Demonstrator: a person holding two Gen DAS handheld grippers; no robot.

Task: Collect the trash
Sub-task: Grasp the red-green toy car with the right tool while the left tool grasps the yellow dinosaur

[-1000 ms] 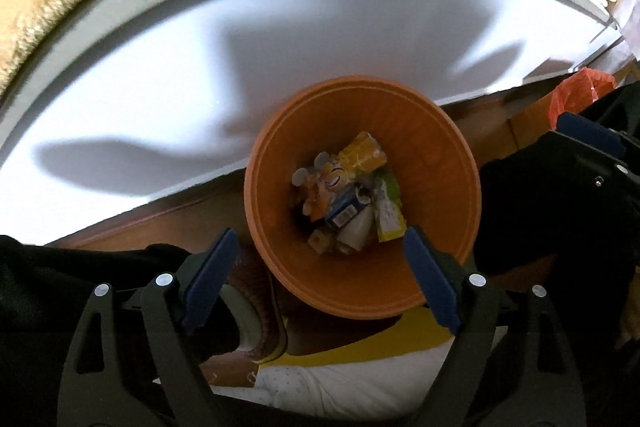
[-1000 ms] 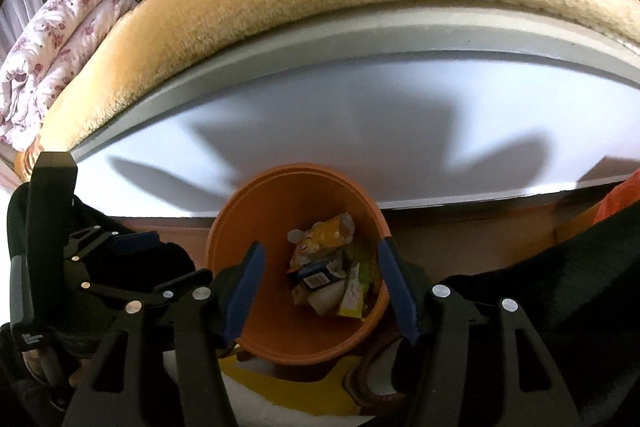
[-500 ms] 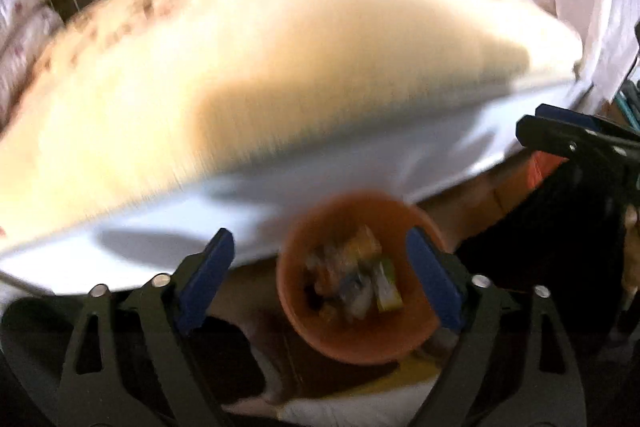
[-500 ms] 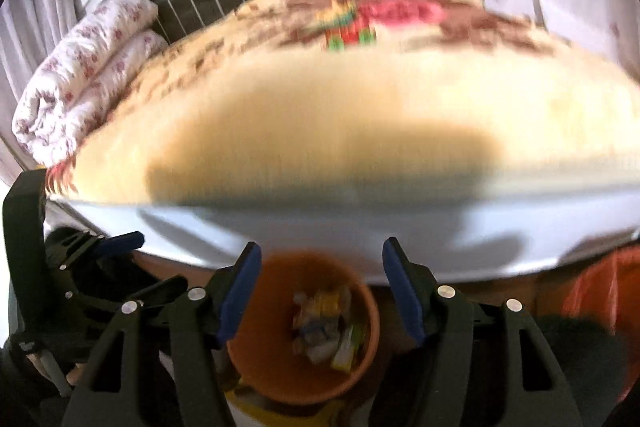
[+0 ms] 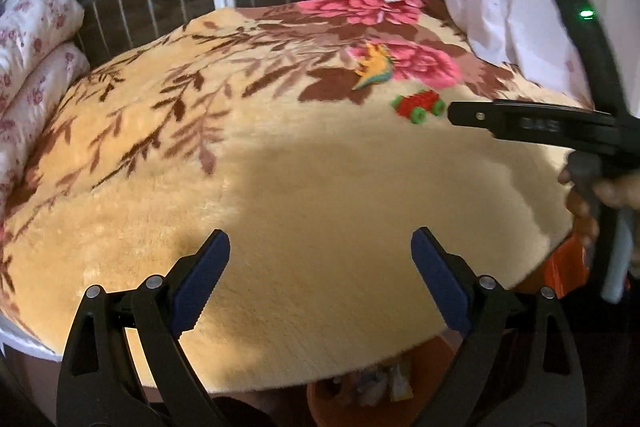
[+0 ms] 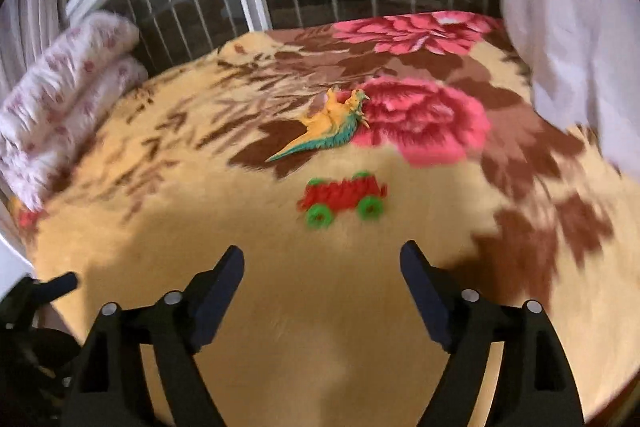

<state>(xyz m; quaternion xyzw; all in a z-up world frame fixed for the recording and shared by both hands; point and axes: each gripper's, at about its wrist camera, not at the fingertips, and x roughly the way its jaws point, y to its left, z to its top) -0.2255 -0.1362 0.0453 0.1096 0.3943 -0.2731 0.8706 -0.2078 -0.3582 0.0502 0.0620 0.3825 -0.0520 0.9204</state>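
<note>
Right wrist: two toys, one dinosaur point(image 6: 334, 125), one car point(image 6: 342, 199).

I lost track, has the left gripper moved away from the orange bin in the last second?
Yes. The left gripper swung up from the bin onto the blanket; the bin sits at the bottom edge.

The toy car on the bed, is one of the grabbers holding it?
No, the toy car lies on the blanket ahead of the open, empty right gripper.
</note>
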